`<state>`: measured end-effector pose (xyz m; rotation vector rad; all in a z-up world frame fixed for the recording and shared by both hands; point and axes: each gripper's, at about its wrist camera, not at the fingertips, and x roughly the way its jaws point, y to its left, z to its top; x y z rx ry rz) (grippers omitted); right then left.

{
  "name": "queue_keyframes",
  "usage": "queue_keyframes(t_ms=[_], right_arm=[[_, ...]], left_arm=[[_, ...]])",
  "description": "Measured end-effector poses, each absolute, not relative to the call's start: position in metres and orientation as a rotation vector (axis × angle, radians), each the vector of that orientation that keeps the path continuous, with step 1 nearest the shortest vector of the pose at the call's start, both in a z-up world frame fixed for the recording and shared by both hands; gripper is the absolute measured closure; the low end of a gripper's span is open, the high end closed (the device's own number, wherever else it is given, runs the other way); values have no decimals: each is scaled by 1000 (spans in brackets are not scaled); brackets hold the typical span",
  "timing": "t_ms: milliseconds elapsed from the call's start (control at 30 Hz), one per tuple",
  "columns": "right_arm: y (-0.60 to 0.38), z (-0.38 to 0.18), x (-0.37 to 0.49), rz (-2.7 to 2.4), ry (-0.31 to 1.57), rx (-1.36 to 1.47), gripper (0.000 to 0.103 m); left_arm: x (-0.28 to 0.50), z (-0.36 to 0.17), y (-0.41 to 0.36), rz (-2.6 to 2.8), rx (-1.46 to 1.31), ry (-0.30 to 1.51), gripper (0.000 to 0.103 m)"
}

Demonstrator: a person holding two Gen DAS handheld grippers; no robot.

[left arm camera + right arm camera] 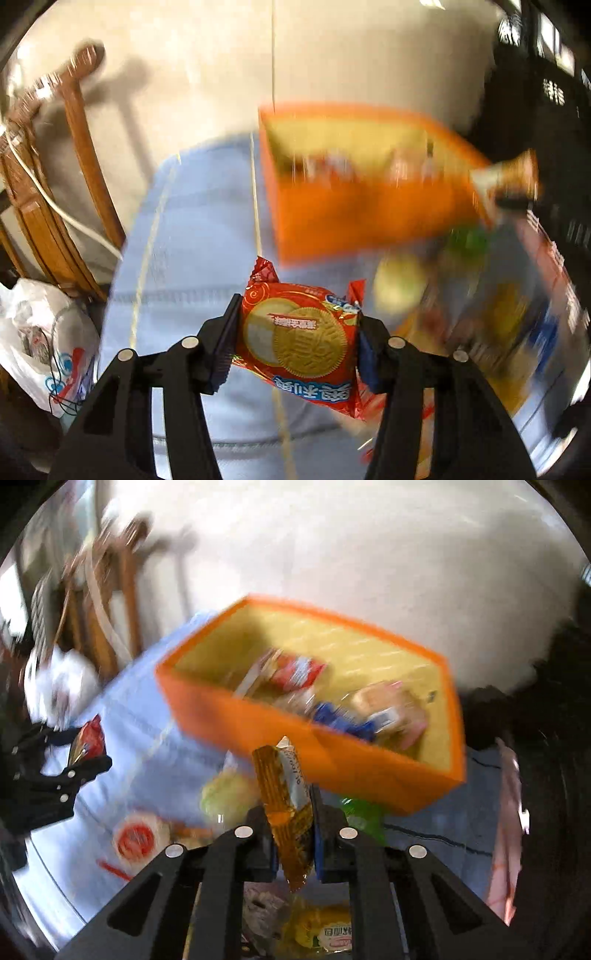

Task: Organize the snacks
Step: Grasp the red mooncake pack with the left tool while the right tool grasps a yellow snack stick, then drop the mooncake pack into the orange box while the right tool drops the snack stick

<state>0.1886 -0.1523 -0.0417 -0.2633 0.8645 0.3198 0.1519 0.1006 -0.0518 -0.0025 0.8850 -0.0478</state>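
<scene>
My left gripper (295, 332) is shut on a red cookie packet (299, 339) and holds it above the light blue cloth (192, 229). My right gripper (293, 834) is shut on a brown and silver wafer packet (290, 797), held upright in front of the orange box (258, 720). The orange box (354, 214) has a yellow inside and holds several snack packets (299, 672). In the right wrist view the left gripper (83, 753) shows at far left with the red packet. In the left wrist view the wafer packet (513, 177) shows at the right.
Loose snacks lie on the cloth in front of the box: a green packet (364, 812), a pale round one (229, 794), a red-labelled one (135, 840) and a yellow packet (325, 930). A wooden chair (74, 166) and a white plastic bag (44, 343) are to the left.
</scene>
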Motion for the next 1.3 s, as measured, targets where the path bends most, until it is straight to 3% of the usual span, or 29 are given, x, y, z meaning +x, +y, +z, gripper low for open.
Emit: queue_keyframes(t_ms=[200, 433, 800, 833, 867, 933, 967, 1300], right_arm=[[-173, -18, 246, 134, 880, -43, 90], [-173, -27, 311, 68, 973, 14, 90], [-182, -35, 333, 36, 996, 28, 89], [-181, -35, 332, 51, 989, 21, 87], [-180, -36, 332, 46, 985, -6, 85], [-179, -32, 327, -11, 926, -47, 29], [-179, -30, 324, -55, 902, -70, 6], [-204, -14, 279, -25, 903, -88, 5]], left_arm=[[228, 14, 54, 5, 57, 832, 50], [316, -9, 37, 99, 90, 924, 51], [344, -25, 33, 81, 30, 959, 50], [344, -24, 32, 77, 15, 953, 49], [344, -22, 33, 57, -23, 940, 34], [342, -21, 34, 63, -50, 924, 4], [340, -18, 34, 103, -40, 892, 4], [299, -19, 38, 71, 69, 928, 4]])
